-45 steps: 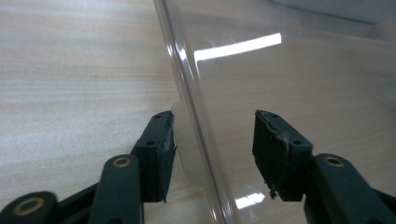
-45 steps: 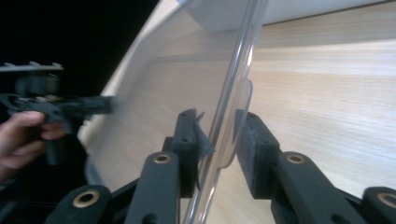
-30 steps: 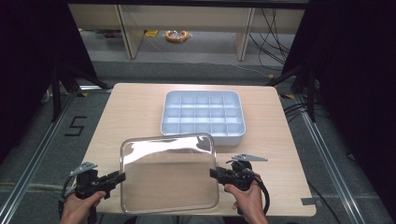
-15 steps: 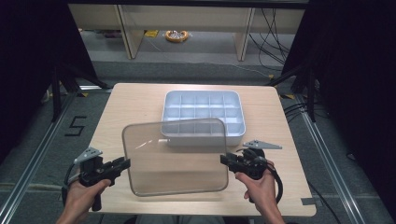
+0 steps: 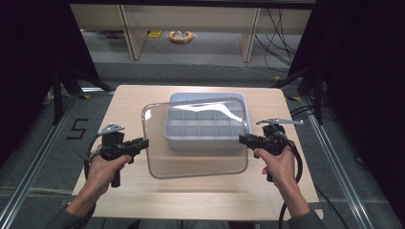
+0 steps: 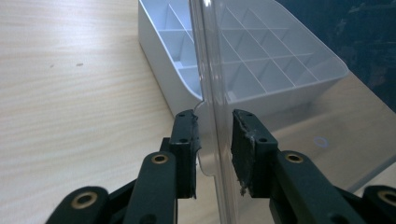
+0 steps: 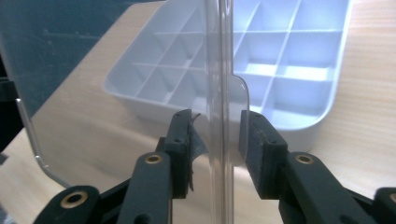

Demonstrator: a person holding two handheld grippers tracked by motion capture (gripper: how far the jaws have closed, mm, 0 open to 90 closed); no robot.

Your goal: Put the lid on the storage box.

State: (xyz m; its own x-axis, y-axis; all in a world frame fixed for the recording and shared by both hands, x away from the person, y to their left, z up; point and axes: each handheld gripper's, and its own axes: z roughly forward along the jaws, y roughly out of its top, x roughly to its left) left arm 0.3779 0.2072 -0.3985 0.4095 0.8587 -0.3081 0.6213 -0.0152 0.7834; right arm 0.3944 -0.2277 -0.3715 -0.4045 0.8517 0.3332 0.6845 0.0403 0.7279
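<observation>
We hold the clear lid [image 5: 196,140] level above the bench [image 5: 129,102], its long axis running from the left gripper [image 5: 141,143] to the right gripper [image 5: 242,139]. It is transparent, glossy plastic, rectangular with rounded corners, over the white gridded tray [image 5: 206,142]. Both jaws pinch its short edges.

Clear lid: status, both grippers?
Left gripper and right gripper each shut on a side edge of the clear lid. Lid held in the air, partly over the compartment tray. Nothing in the way.
</observation>
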